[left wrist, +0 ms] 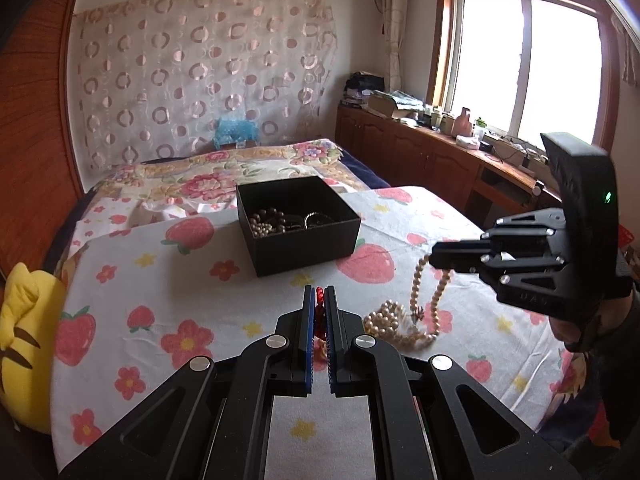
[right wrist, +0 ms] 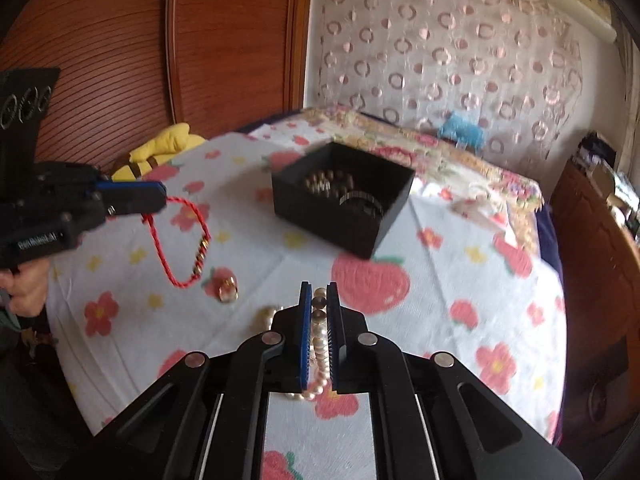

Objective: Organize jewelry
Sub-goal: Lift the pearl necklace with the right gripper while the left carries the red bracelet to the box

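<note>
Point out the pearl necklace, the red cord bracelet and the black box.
pearl necklace (left wrist: 416,292): left wrist view, hanging strand.
red cord bracelet (right wrist: 160,248): right wrist view, left side of loop.
black box (left wrist: 304,244): left wrist view, front wall.

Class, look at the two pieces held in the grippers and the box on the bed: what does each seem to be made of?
Pearl necklace: glossy cream beads, pearl or imitation. Red bracelet: twisted cord, matte, with gold-coloured metallic beads. Black box: matte, sharp-edged walls, probably card.
</note>
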Demonstrator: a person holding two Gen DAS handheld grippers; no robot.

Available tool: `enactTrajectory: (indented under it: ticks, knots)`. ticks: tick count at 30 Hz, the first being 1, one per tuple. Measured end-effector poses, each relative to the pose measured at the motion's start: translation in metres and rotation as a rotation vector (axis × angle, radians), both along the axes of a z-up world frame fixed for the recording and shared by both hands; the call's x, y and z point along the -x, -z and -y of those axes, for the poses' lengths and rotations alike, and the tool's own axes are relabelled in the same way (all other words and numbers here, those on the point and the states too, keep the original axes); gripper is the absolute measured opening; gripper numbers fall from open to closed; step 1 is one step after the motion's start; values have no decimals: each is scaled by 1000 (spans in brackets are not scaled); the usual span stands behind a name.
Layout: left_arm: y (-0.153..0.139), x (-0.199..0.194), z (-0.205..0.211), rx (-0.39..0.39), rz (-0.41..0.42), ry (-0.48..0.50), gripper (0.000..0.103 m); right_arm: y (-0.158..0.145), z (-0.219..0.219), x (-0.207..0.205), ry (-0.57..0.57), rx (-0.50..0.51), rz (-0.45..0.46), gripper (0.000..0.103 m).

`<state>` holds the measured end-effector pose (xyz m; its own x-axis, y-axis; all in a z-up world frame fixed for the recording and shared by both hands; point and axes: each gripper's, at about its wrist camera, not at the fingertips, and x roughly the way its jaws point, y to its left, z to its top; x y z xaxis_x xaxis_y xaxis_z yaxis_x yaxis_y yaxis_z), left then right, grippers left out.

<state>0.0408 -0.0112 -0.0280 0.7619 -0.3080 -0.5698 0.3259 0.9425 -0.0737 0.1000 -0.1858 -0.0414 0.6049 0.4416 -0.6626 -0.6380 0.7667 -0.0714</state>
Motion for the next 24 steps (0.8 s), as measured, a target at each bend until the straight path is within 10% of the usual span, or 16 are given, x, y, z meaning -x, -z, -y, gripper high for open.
enactTrajectory:
  ticks: [24]
  knots:
    - [-28,-23,-1,-3,69,-14,4,-91,-14,-29,18,-24,170,8]
